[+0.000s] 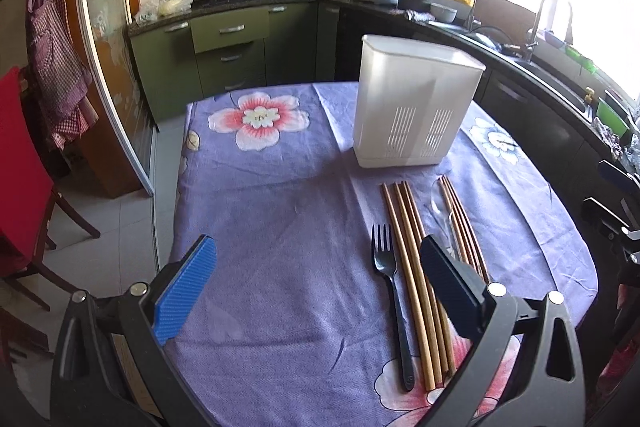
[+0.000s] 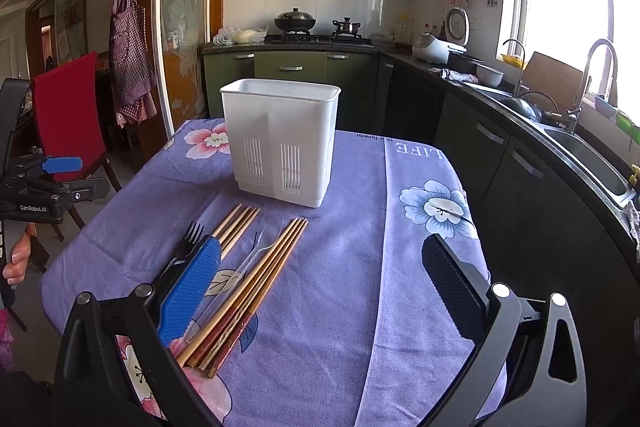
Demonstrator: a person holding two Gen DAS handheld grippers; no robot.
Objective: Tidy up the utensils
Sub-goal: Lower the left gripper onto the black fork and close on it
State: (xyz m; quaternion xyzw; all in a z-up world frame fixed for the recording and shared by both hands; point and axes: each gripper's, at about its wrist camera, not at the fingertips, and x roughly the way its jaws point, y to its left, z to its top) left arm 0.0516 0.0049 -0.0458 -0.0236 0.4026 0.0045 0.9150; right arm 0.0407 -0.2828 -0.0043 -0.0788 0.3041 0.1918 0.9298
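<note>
A white slotted utensil holder stands upright on the purple flowered tablecloth; it also shows in the right wrist view. In front of it lie a black fork, several wooden chopsticks and a clear plastic spoon. In the right wrist view the fork, chopsticks and spoon lie at lower left. My left gripper is open and empty, just left of the utensils. My right gripper is open and empty, just right of them.
A red chair stands left of the table. Green kitchen cabinets and a stove with pots are beyond the far edge. A dark counter with a sink and tap runs along the right side.
</note>
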